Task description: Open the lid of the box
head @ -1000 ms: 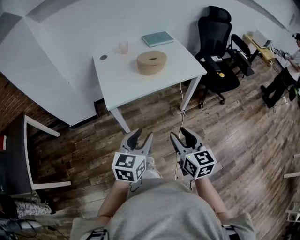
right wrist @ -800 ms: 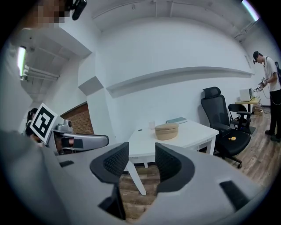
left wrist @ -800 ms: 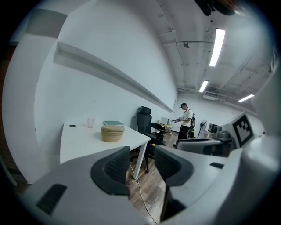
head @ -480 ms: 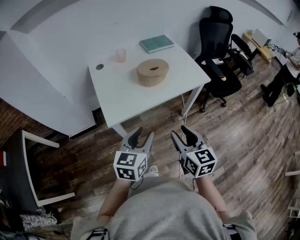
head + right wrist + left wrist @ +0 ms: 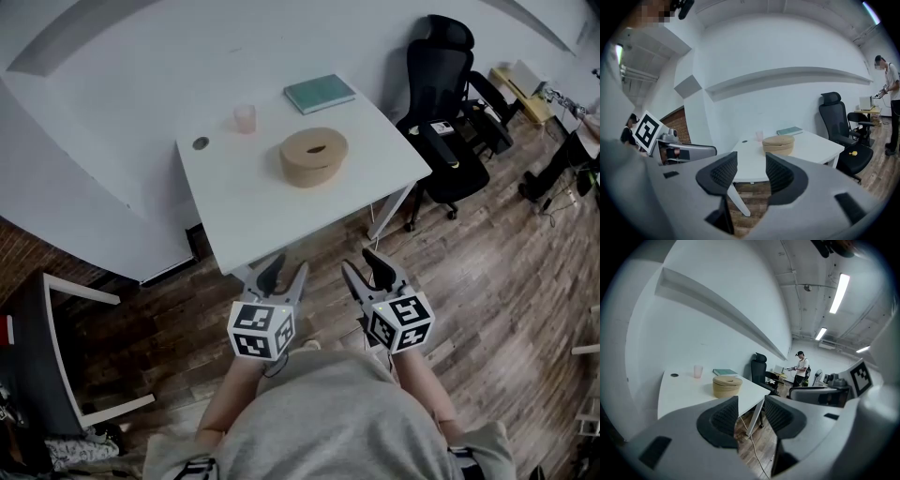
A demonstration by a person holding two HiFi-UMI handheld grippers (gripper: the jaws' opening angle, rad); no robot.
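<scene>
A round tan box [image 5: 314,157] with its lid on sits in the middle of a white table [image 5: 244,202]. It also shows in the left gripper view as the box [image 5: 727,386] and in the right gripper view as the box [image 5: 778,144]. My left gripper [image 5: 283,274] and right gripper [image 5: 364,270] hang side by side over the wooden floor, short of the table's near edge. Both are open with nothing between their jaws. The left gripper [image 5: 751,416] and right gripper [image 5: 751,174] point toward the table.
On the table's far side lie a green book [image 5: 320,94], a pink cup [image 5: 246,118] and a small dark disc [image 5: 201,143]. A black office chair [image 5: 448,112] stands right of the table. A white frame [image 5: 70,352] stands at left. A person [image 5: 802,369] stands far off.
The table and box have come closer and lower in the head view as I walk toward them. Both grippers keep the same pose and opening.
</scene>
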